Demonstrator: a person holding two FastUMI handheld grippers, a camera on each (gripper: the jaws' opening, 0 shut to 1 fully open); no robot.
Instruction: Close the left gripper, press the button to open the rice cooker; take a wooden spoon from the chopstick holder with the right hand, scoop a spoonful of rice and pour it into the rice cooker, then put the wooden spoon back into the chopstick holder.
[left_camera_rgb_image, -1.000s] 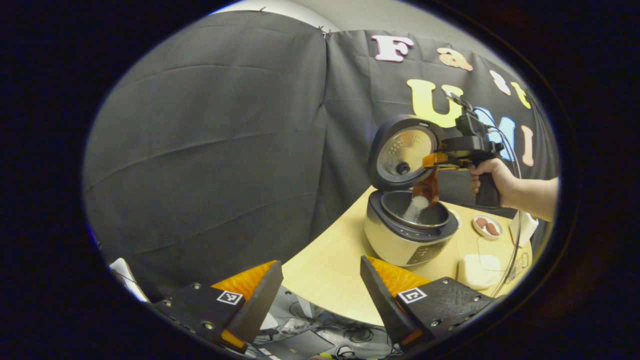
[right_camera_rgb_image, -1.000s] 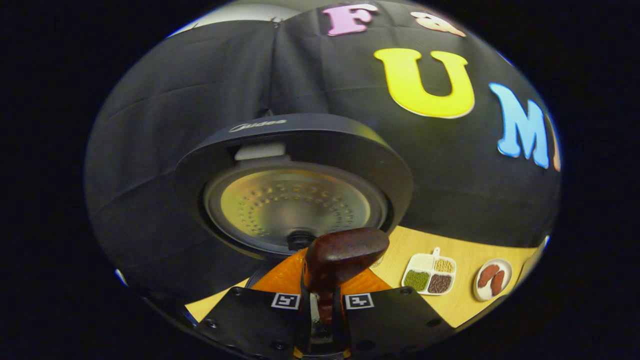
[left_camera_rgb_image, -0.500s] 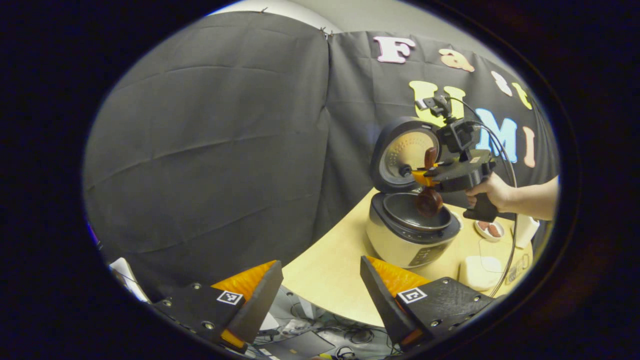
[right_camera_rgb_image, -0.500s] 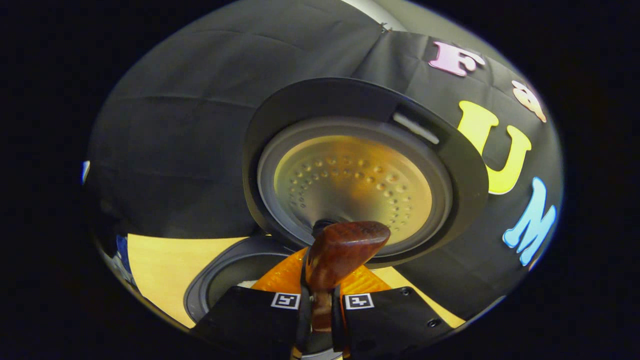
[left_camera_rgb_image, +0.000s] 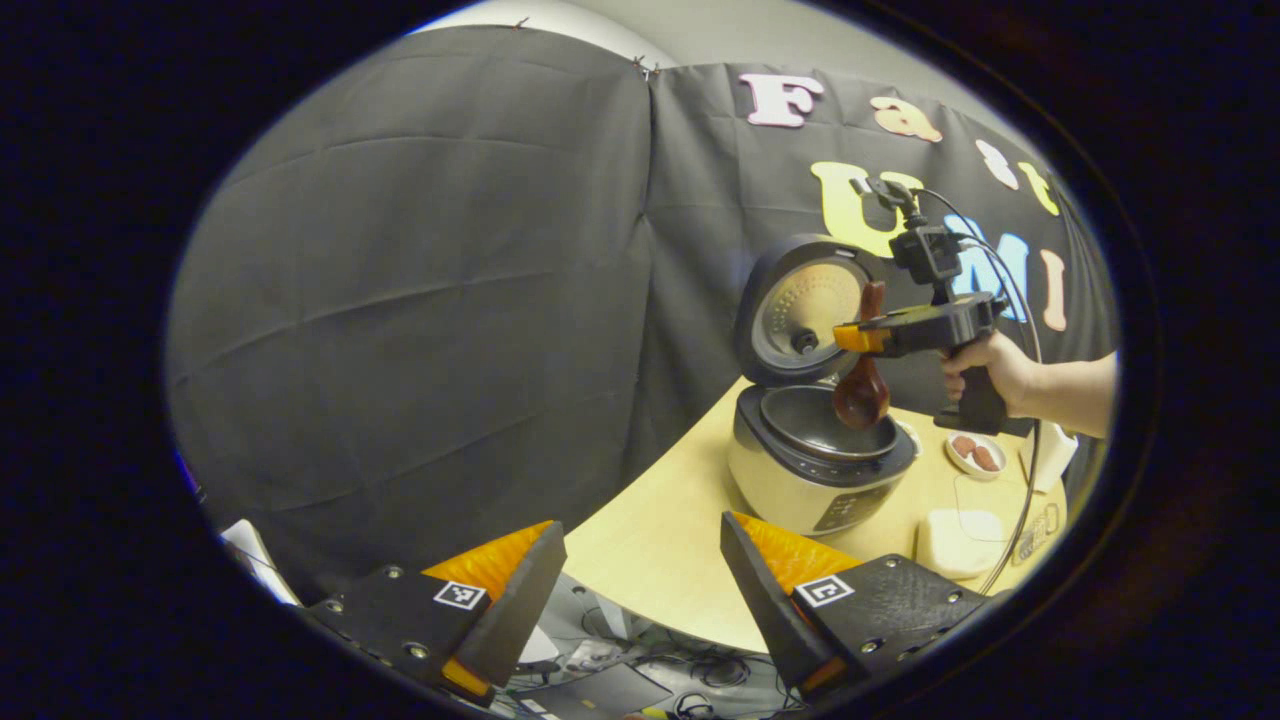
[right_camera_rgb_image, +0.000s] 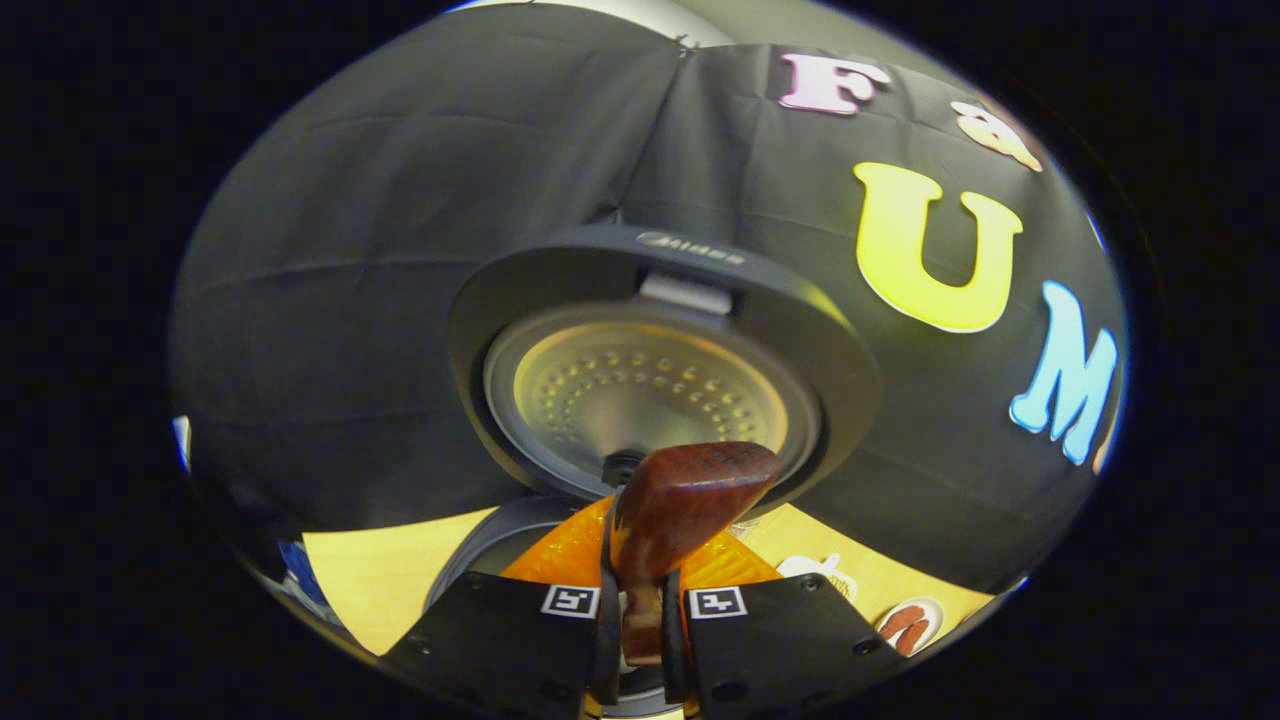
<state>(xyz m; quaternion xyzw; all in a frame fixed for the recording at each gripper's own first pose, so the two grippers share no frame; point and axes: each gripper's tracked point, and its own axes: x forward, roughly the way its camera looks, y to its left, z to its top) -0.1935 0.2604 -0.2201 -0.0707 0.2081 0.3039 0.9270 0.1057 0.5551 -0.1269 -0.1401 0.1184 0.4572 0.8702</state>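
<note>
**Spoon held over open cooker**

Right gripper (right_camera_rgb_image: 640, 610) clamped on wooden spoon (left_camera_rgb_image: 862, 385) handle, bowl hanging over the open rice cooker (left_camera_rgb_image: 815, 470), lid up. Cooker sits near the table's (left_camera_rgb_image: 660, 540) back edge. Left gripper (left_camera_rgb_image: 640, 580) fingers wide apart, holding nothing, off the table's near edge.

The rice cooker (left_camera_rgb_image: 815, 470) stands at 2 o'clock, its lid (left_camera_rgb_image: 800, 310) up behind. The table (left_camera_rgb_image: 660, 540) at 12 o'clock is open to pass.

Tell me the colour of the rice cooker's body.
Cream body with a dark rim and lid; clearest in the left gripper view.
</note>
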